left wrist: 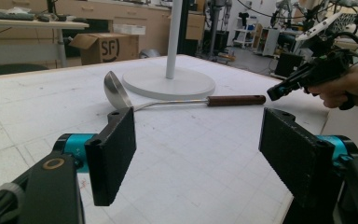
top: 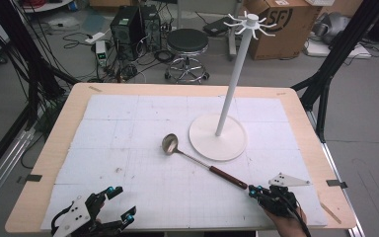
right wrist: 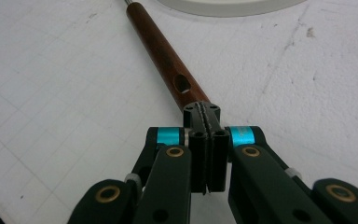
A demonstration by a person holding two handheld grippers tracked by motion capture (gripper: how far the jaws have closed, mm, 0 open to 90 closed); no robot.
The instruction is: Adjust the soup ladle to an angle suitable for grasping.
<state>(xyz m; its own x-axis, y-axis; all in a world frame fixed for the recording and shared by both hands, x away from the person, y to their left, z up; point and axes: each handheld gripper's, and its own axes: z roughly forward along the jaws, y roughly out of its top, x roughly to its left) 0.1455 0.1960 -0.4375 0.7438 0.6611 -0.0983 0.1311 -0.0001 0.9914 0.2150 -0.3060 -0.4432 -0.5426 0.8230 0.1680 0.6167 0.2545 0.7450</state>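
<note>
Ladle (top: 202, 162) flat on white gridded mat (top: 128, 128), near middle of bench (top: 61, 123), lying diagonally. Steel bowl (top: 170, 143) toward far left end, just beside round base (top: 218, 137) of white hook stand (top: 234, 74); whether rim touches base, cannot tell. Thin metal shaft running to dark brown wooden grip (top: 228, 177) at near right end. Hanging hole (right wrist: 182, 83) through grip close to its tip, seen in right gripper view.

Right tongs (top: 254, 190) at very end of grip, pressed together, nothing between them. In right gripper view right tongs (right wrist: 202, 111) with jaws flat against each other, tip right at butt of grip (right wrist: 161, 53); touching or a hair apart, cannot tell. In left gripper view right tongs (left wrist: 276, 91) tilted down toward bench, held in a hand (left wrist: 349, 88), tip just beyond end of ladle (left wrist: 186, 99). Grey three-cornered plate (top: 288, 180) on top of right tool.

Left tongs (top: 118, 202) at near left corner of mat, spread wide, holding nothing, well apart from ladle. In left gripper view left tongs (left wrist: 200, 154) with both black pads facing inward, bare mat between, ladle and stand base (left wrist: 168, 82) beyond.

Behind bench: black stool (top: 187, 42), computer tower (top: 127, 25), cardboard box (top: 286, 22), tangled cables on floor.
</note>
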